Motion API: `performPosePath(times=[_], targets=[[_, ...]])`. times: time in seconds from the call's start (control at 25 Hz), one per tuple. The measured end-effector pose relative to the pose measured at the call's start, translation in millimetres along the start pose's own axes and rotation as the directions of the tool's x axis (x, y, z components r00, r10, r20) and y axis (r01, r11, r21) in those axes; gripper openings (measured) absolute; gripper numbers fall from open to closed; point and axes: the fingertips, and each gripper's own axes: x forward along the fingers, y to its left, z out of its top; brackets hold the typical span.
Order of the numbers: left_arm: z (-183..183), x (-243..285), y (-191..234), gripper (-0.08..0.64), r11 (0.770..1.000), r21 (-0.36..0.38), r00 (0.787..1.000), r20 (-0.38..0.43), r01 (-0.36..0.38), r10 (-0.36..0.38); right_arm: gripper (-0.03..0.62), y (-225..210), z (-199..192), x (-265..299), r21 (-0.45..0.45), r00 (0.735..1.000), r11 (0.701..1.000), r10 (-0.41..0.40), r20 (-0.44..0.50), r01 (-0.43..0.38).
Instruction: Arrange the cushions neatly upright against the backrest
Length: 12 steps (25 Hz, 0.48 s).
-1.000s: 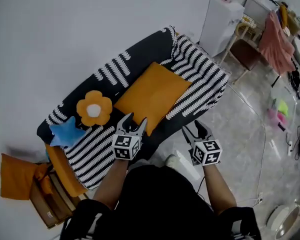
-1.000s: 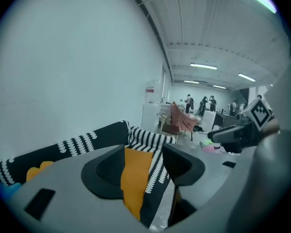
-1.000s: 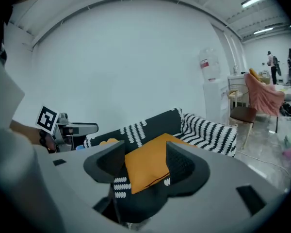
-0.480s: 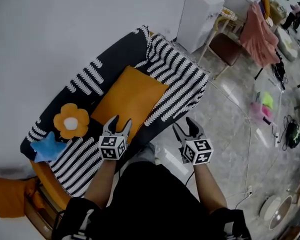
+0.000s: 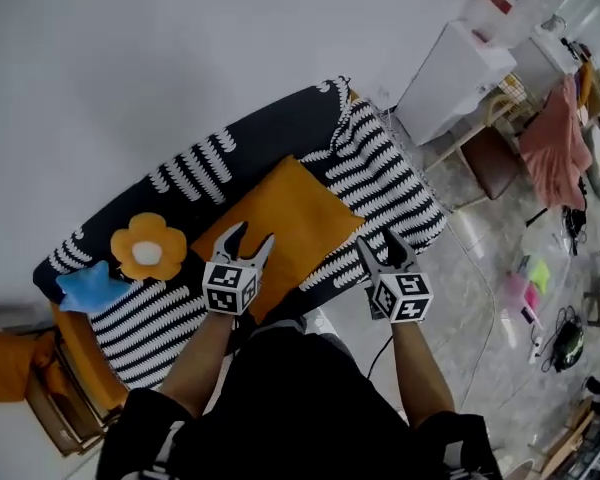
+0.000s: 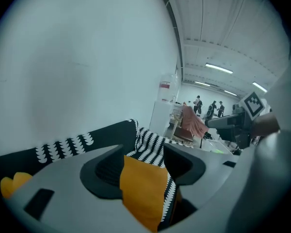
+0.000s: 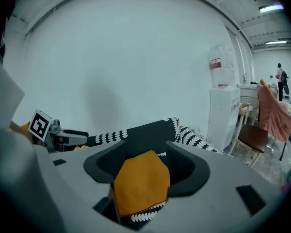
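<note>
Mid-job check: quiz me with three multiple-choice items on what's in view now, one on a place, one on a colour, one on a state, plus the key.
1. Where is the large orange square fabric cushion?
A. on the seat of the black-and-white striped sofa
B. on the floor
C. on top of the backrest

2. What colour is the star-shaped cushion?
A. red
B. blue
C. green

3. What state is the left gripper in?
A. fingers shut on a cushion
B. fingers apart, gripping nothing
C. fingers shut, empty

Key:
1 A, the head view shows it lying on the seat.
2 B, it is blue at the sofa's left end.
3 B, the left gripper view shows its fingers apart, with the cushion beyond them.
</note>
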Motion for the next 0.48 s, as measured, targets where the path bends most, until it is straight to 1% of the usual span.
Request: performPosePath(times=[0.12,0.24,0.36,0.48], targets=[[-1,-6,33,0.276,0.996,-0.069,0.998,0.007,-0.057,0.058,0.275,7,8,39,-0.005,0.998,0.999,0.047,-0.034,-0.047],[-16,-21,70,0.278,0.980,-0.125,0.988,-0.013,-0.151,0.151,0.275,15,15,71,-0.023,0.994,0.996,0.089,-0.057,-0.091],[-40,-37,96,0.281,0.952,-0.175,0.968,-0.057,-0.250,0.243,0.275,11,18,101,-0.028,0.989,0.992,0.122,-0.089,-0.125],[-66,-49,108,0.281,0.911,-0.235,0.940,-0.106,-0.340,0.324,0.275,8,16,131,-0.052,0.976,0.984,0.162,-0.143,-0.171]])
